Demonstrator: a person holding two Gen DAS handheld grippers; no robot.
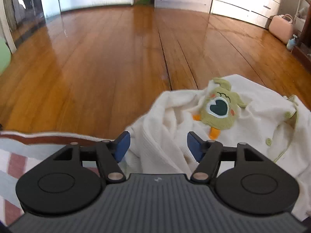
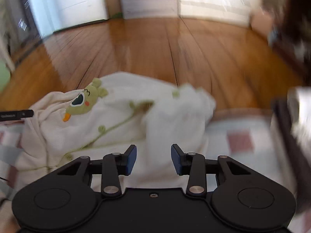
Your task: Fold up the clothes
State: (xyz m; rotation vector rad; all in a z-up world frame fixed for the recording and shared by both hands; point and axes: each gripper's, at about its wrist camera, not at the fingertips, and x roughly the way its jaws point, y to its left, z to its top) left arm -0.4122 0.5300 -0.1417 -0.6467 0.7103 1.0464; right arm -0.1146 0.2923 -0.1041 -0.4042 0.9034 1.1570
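A cream knitted cardigan with green buttons lies crumpled on a checked blanket at the edge above the floor. A green cartoon animal patch with orange feet faces up on it. My left gripper is open over the garment's left side, with folds of cloth showing between its blue pads and neither pad pressing on them. In the blurred right wrist view the cardigan and its patch lie ahead and to the left. My right gripper is open just above the garment's near right part.
Beyond the blanket is a glossy wooden floor. A pink case and white drawers stand at the far right. A black bar juts in from the left edge of the right wrist view. A dark blurred shape is at its right.
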